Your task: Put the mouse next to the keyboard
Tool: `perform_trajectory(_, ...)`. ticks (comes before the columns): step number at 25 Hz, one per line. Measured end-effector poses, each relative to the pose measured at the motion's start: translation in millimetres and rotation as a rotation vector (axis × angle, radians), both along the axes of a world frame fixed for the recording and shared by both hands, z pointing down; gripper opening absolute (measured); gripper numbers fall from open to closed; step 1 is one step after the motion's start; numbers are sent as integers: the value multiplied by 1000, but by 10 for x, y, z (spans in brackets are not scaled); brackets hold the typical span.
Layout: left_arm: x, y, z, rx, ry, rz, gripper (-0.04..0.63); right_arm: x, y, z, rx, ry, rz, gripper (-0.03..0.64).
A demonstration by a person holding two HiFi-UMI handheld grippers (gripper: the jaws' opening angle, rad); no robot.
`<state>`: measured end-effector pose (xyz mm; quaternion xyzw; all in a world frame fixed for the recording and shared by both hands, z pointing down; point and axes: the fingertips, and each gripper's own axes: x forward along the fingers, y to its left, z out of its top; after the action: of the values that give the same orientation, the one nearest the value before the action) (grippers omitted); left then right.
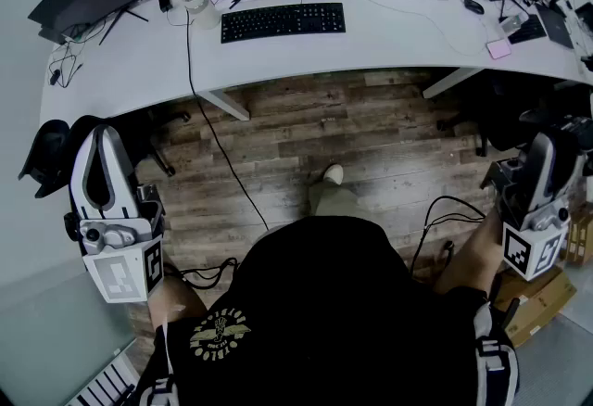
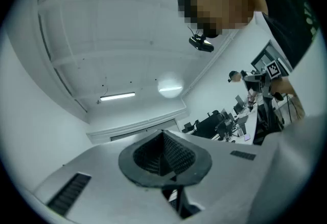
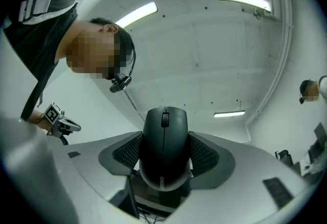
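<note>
Carry step: mouse (image 3: 163,151) clamped between wide-spread jaws of right gripper (image 1: 540,174), near side, well apart from counter (image 1: 389,38). Left gripper (image 1: 100,163) jaws closed, empty. Next: reach far, set mouse beside keyboard (image 1: 283,21).

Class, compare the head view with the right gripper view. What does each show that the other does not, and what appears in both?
Only the head view shows the white desk, the black keyboard on it and the wooden floor below.

Only the right gripper view clearly shows the black mouse, clamped between the right gripper's pads, with ceiling lights behind it.

Both views show the person's dark shirt and the left gripper with its marker cube. That gripper is large in the head view and small at the left edge of the right gripper view.
</note>
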<state>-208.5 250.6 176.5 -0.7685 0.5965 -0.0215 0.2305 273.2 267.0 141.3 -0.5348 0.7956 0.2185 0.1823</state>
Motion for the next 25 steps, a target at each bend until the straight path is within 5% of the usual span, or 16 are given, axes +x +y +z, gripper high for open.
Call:
perform_trajectory(6, -432, 1114, 93, -16, 70, 19, 2, -356, 976, -2, -10, -15, 8, 287)
perform_trajectory(14, -1027, 2164, 58, 3, 71, -70, 2, -731, 1967, -3, -61, 19, -9, 287)
perform_trajectory(19, -1198, 2330, 146, -22, 127, -78, 2, -974, 2059, 75, -100, 35, -40, 287)
perform_trajectory(25, -955, 2110, 211, -49, 131, -55, 2, -983, 1785, 148, -145, 28, -113, 286)
